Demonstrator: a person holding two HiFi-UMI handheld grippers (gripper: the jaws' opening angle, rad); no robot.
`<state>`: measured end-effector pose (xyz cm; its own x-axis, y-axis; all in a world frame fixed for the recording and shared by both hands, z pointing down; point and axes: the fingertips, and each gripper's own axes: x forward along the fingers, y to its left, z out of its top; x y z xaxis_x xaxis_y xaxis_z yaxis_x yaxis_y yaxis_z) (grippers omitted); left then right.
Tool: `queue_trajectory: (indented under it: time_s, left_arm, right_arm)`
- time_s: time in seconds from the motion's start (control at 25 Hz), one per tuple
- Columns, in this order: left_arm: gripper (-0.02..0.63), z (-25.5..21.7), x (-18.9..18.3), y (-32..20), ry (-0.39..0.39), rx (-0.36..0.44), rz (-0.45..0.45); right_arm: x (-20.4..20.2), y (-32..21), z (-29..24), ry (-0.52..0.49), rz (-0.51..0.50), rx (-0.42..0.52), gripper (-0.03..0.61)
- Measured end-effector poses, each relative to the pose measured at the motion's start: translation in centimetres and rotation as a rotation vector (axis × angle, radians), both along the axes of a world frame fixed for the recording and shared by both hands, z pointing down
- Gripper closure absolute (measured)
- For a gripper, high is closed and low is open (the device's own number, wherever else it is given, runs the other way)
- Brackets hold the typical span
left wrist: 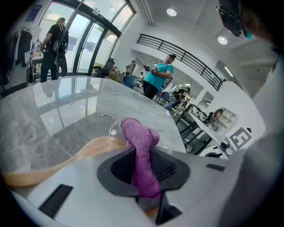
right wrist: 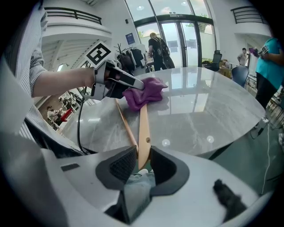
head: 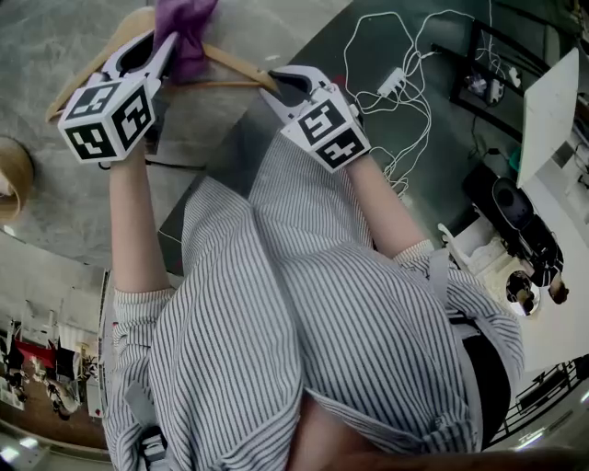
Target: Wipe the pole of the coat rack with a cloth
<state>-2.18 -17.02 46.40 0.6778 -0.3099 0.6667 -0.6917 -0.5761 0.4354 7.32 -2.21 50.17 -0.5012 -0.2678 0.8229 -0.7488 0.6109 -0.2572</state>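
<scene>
A purple cloth [head: 187, 26] is bunched between the fingers of my left gripper [head: 170, 44], which is shut on it. The cloth [left wrist: 141, 153] rests against a wooden clothes hanger [head: 232, 66] held over the grey marble table [head: 55, 175]. Its metal hook [left wrist: 110, 121] points away across the table. My right gripper [head: 276, 85] is shut on one end of the hanger [right wrist: 143, 126]. In the right gripper view the left gripper [right wrist: 129, 85] presses the cloth [right wrist: 145, 94] on the hanger's far part. No coat rack pole shows near the grippers.
White cables and a power strip [head: 394, 83] lie on the dark floor right of the table. A round wooden object [head: 13, 179] sits at the table's left edge. Several people stand far off beyond the table [left wrist: 53, 111].
</scene>
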Motion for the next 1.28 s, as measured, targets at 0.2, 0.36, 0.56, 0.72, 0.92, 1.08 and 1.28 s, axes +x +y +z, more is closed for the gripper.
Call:
queue_trajectory:
  time_s: [0.2, 0.36, 0.56, 0.72, 0.92, 1.08, 1.28]
  left_arm:
    - [0.525, 0.1, -1.4, -1.2, -0.004, 0.015, -0.036]
    - [0.525, 0.0, -2.2, -2.3, -0.011, 0.037, -0.074]
    - [0.525, -0.5, -3.8, -3.1, -0.03, 0.049, -0.113]
    - [0.525, -0.3, -4.4, -3.3, -0.036, 0.052, -0.123]
    - [0.525, -0.1, -5.2, -3.4, -0.04, 0.043, -0.141]
    - [0.525, 0.0, -5.8, -3.3, -0.04, 0.039, -0.164]
    - [0.525, -0.6, -7.3, -3.1, -0.051, 0.048, -0.208]
  right_arm:
    - [-0.3, -0.3, 0.3, 0.012, 0.002, -0.017, 0.474]
    - [-0.2, -0.7, 0.4, 0.021, -0.001, -0.025, 0.474]
    - [-0.4, -0.5, 0.2, 0.02, -0.002, -0.051, 0.474]
    - [-0.5, -0.6, 0.3, 0.021, -0.006, -0.083, 0.474]
    - [-0.5, -1.0, 0.6, 0.031, -0.012, -0.061, 0.474]
    - [-0.4, -1.1, 0.5, 0.025, 0.008, -0.063, 0.474]
    - [-0.9, -1.0, 0.1, 0.033, 0.013, -0.059, 0.472]
